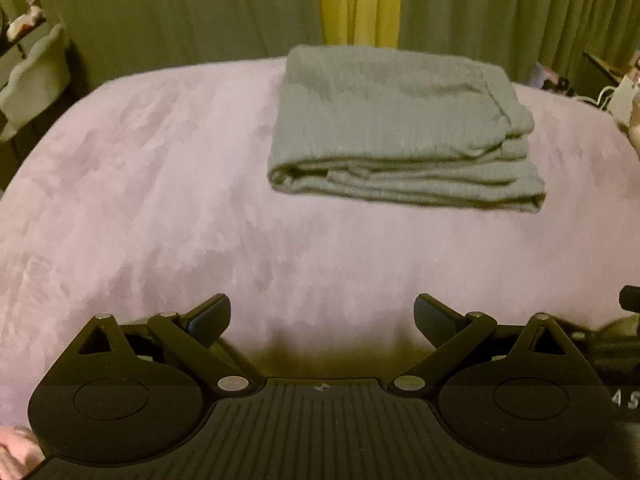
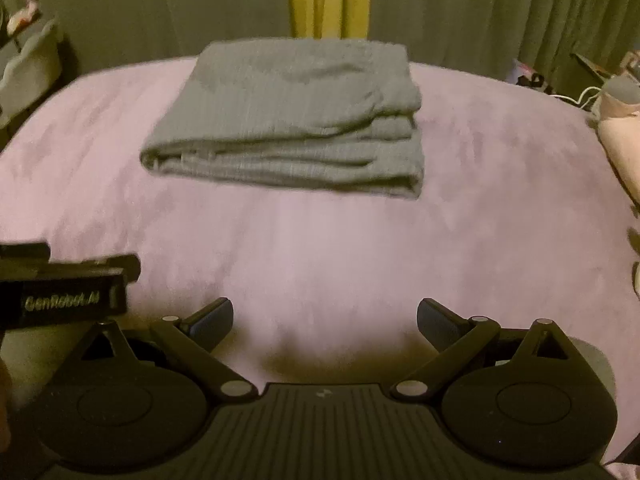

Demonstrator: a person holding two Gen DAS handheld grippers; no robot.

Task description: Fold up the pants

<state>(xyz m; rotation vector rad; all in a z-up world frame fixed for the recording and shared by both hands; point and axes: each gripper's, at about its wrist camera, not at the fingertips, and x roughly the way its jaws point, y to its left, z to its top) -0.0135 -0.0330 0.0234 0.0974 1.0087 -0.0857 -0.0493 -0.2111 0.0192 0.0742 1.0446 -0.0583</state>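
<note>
The grey pants [image 1: 400, 128] lie folded into a thick rectangular stack on the pink bedspread [image 1: 160, 200], near its far edge. They also show in the right wrist view [image 2: 288, 120]. My left gripper [image 1: 322, 316] is open and empty, well short of the pants and left of their middle. My right gripper [image 2: 325, 320] is open and empty, also well short of the pants. The left gripper's body [image 2: 68, 292] shows at the left of the right wrist view.
Green curtains [image 1: 160, 8] with a yellow gap [image 1: 360, 0] hang behind the bed. A pale bag [image 1: 36, 76] hangs at the left. Cables and small items [image 2: 592, 92] lie at the far right, beside a pink cloth [image 2: 620, 140].
</note>
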